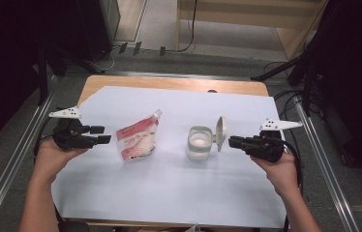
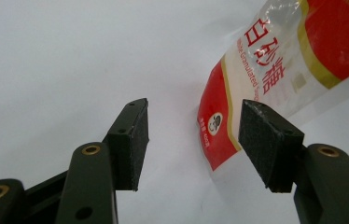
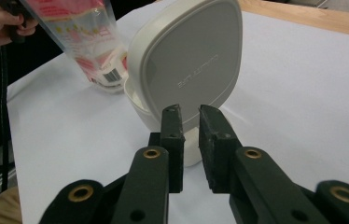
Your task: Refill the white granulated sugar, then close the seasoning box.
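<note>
Two claws flank a white-covered table, with a clear container of white granules as the centre point. Its pale hinged lid stands upright on the container's right side. Just right of that lid, the right claw lies level and points at it; in the right gripper view its jaws stand narrow, a slim gap between the pads, nothing gripped, with the lid's outer face close ahead. Left of the container, a little apart from it, a red-and-white sugar pouch stands on the table with its spout tilted toward the container. Farther left, beyond the pouch, the left claw points at it, jaws moderately wide and empty; the left gripper view shows the pouch's lower corner beyond the gap between the pads.
</note>
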{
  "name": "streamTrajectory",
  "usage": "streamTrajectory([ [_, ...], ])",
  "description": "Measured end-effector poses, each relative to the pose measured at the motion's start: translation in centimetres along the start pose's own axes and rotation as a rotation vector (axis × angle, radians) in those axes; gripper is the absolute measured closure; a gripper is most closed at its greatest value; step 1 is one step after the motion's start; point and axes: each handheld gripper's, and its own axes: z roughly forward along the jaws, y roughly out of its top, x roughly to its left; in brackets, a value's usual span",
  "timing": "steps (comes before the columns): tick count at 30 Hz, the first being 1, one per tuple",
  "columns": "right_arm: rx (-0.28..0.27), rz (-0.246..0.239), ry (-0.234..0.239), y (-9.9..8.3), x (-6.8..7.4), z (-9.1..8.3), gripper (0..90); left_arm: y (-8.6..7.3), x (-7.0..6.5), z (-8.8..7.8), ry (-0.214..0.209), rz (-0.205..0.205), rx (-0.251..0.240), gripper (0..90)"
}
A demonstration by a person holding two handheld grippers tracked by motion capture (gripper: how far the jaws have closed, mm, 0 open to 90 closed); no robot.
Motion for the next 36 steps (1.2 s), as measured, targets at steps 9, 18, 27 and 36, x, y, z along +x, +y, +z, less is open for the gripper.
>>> streamTrajectory([
  [9,0.004,-0.007,-0.012,0.5,0.0,0.8,89.4,0.2,-0.1,0.7,-0.005,0.009,0.026,43.7],
  [18,0.017,0.007,-0.017,1.5,-0.8,2.0,89.6,0.5,-0.4,1.0,0.003,0.012,0.037,43.5],
  [27,0.031,0.024,-0.009,1.9,-1.6,3.0,89.4,0.6,-0.3,1.2,-0.002,0.016,0.029,43.5],
  [36,0.024,0.017,-0.022,1.8,-1.2,3.0,89.4,0.6,-0.1,1.3,0.003,0.019,0.031,43.1],
])
